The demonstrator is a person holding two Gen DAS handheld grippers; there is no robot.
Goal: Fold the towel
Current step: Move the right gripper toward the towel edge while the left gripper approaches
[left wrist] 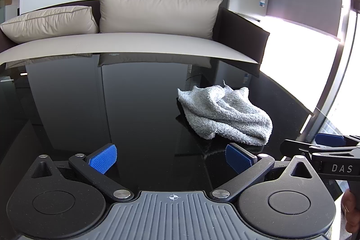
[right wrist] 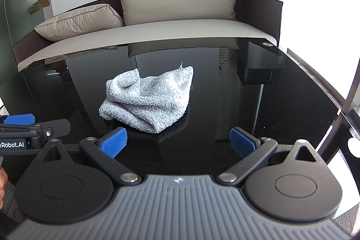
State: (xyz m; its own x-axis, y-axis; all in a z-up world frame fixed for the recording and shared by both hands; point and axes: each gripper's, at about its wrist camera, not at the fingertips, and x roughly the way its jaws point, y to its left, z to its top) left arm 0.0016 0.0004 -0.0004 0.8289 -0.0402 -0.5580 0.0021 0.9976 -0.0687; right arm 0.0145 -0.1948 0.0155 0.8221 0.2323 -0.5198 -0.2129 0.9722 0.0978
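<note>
Fingers [left wrist: 103, 158] apart on my left gripper [left wrist: 171, 159]; one crumpled towel [left wrist: 225, 114] centre-right on the table [left wrist: 90, 105], right gripper [left wrist: 324, 150] cut off at the frame's right edge. Right view: right gripper [right wrist: 178, 142] spread wide, towel [right wrist: 150, 98] centre-left, untouched.

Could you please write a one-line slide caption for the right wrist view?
Open right gripper faces a crumpled grey towel on a glossy black table, with the left gripper alongside.

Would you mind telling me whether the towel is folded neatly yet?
Not yet: the towel lies crumpled in a loose heap on the black table, with uneven creases and one corner sticking up.
</note>
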